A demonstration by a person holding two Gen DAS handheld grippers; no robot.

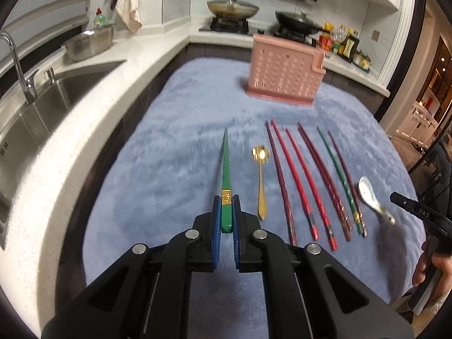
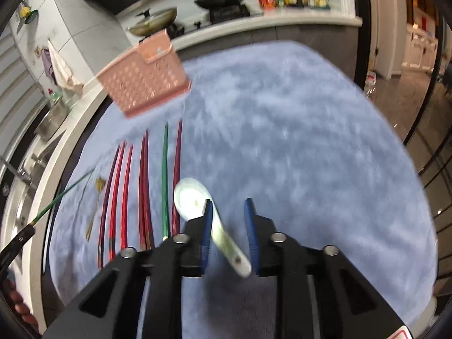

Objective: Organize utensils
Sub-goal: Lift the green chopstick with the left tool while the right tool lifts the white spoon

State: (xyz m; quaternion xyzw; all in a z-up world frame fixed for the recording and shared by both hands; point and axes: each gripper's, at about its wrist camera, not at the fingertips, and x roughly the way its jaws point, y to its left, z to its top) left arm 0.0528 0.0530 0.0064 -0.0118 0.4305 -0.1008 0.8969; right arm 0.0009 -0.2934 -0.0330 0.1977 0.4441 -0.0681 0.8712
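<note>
A blue cloth (image 1: pixel 175 130) covered the counter, with a steel sink (image 1: pixel 42 104) along its left edge. Nearest that edge, the left gripper (image 1: pixel 226 214) was clamped narrowly on the thick end of a green chopstick (image 1: pixel 226 169), both blue pads pressing its sides just below the gold band; the tapered tip pointed toward the far edge. Just right of it a gold spoon (image 1: pixel 261 180) lay on the cloth, bowl toward the far edge, apart from the pads. Next came a row of red, purple and green chopsticks (image 1: pixel 310 186), lying side by side with their tips toward the far edge. Beyond them, near the far edge, a pink perforated utensil holder (image 1: pixel 284 75) stood upright. Right of the row, a white ceramic spoon (image 2: pixel 197 200) lay slanted between the fingers of the right gripper (image 2: pixel 228 212): its handle ran close beside the left pad, the right pad stood clear of it, so the jaws were partly apart and not pinching. Whether the left pad touched the blurred handle could not be told.
</note>
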